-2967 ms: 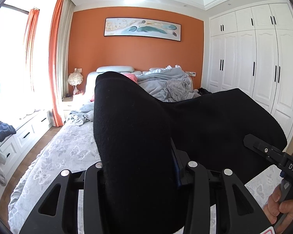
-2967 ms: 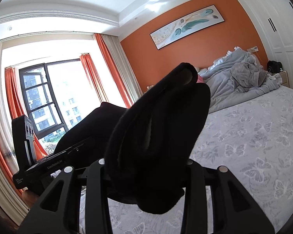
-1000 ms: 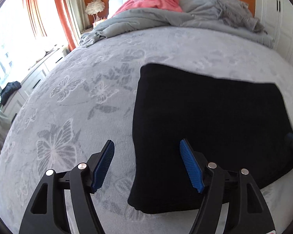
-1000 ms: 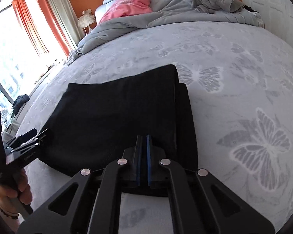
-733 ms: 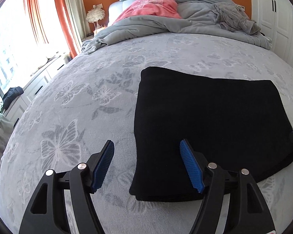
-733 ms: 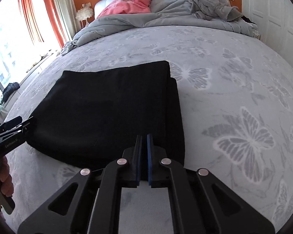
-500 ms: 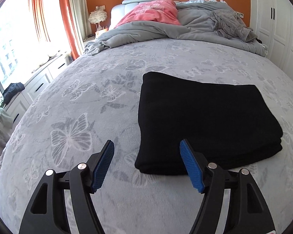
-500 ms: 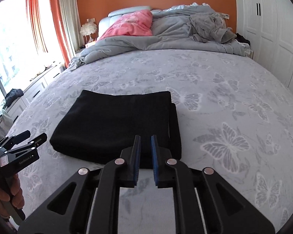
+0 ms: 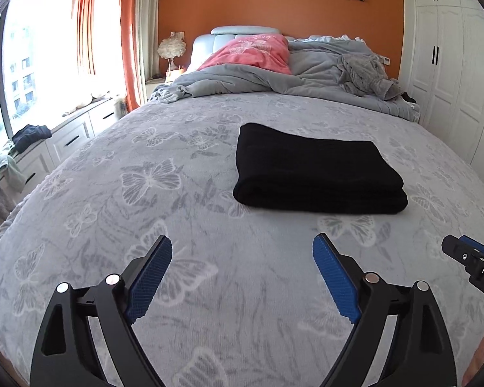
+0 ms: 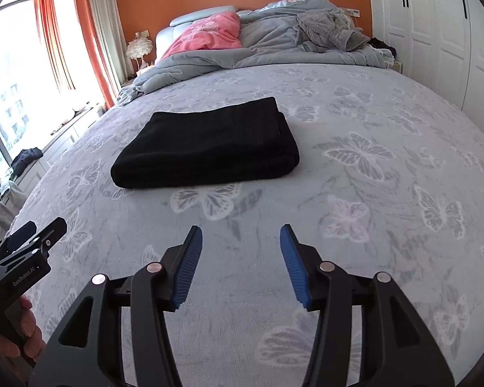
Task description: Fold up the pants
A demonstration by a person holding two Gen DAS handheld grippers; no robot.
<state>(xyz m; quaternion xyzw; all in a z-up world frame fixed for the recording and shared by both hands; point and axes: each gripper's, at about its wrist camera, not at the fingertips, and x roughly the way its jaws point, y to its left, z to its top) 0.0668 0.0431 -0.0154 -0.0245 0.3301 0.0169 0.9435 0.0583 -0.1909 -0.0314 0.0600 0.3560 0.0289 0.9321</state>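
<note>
**Inspector A:** Where is the garment? I find the black fleece pants point(image 9: 317, 169) lying on the grey butterfly-print bedspread point(image 9: 209, 290), about the middle of the bed, folded to a thick rectangle. Layered edges show along its near side.

**Inspector B:** Agreed. From the right wrist view the same bundle point(image 10: 206, 146) sits far and to the left, flat, with square corners. I judge it was laid mid-bed because that patch is smooth and well apart from the rumpled grey duvet point(image 10: 274, 45) and the pink pillow point(image 10: 206, 34) at the far end.

**Inspector A:** Gripper states?

**Inspector B:** The left gripper point(image 9: 242, 279) has its jaws spreading very wide, with nothing between the blue pads point(image 9: 148, 279); only bedspread shows in the gap. The right gripper point(image 10: 240, 266) is likewise opening, less widely, and also empty. Neither touches the pants; both sit on the near side of the bundle, apart from it.

**Inspector A:** And why held so?

**Inspector B:** My reading: both are released and kept clear so that the bundle is not dragged or disturbed. Each points down toward the bed, the pants in full view ahead.

**Inspector A:** Status of the task?

**Inspector B:** In my judgement the fold looks complete. The near layered edges are slightly uneven; at most a tidying press might remain.
</note>
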